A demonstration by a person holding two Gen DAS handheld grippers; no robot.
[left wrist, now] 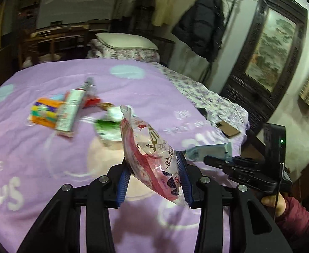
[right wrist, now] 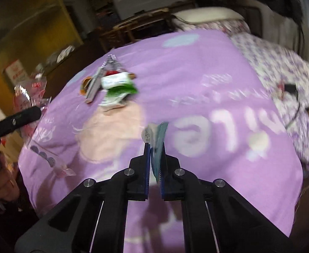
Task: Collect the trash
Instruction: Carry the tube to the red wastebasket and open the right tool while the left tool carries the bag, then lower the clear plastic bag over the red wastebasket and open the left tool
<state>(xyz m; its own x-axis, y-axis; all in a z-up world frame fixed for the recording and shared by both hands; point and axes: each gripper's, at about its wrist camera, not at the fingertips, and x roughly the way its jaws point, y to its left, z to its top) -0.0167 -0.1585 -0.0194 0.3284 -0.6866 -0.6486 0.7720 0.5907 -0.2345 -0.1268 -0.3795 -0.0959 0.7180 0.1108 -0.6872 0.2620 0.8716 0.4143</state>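
Nearest to my left camera: left gripper [left wrist: 153,176], blue pads [left wrist: 124,181] clamped on a pink-and-clear snack bag [left wrist: 152,147]. The bag stands nearly upright between the pads, its crimped top tilted up and away, its lower corner hanging below the jaws. It is clear of the bed.

Right gripper [right wrist: 154,162]: pads [right wrist: 147,166] pinched tight on a small pale-blue packet [right wrist: 157,145]. Packet is held edge-on in the right view, poking out past the fingertips. In the left view the same packet [left wrist: 209,151] sticks out sideways from the black fingers at right, above the blanket. A hand [left wrist: 273,203] in a dark red sleeve [left wrist: 302,223] grips that tool's handle.

Below both grippers: purple blanket [left wrist: 27,158] with white lettering and pale dots, covering the bed.

Further out on the blanket, remaining trash in a loose cluster: a green-and-white wrapper [left wrist: 109,128] closest, just beyond the snack bag's top; then a long white box [left wrist: 70,110] lying across an orange-and-yellow pack [left wrist: 43,112]; a red item [left wrist: 92,102] and a silvery strip [left wrist: 89,84] behind them. Details are motion-blurred in the right view, where the green wrapper [right wrist: 118,90] sits in the same heap.

Right edge of bed: floral sheet [left wrist: 196,88], a brown cardboard piece [left wrist: 228,127] near a cable.

Far end: white pillow [left wrist: 126,40]. Beyond it, a dark jacket [left wrist: 203,25] hanging on the wall and a framed painting [left wrist: 270,48] at right.
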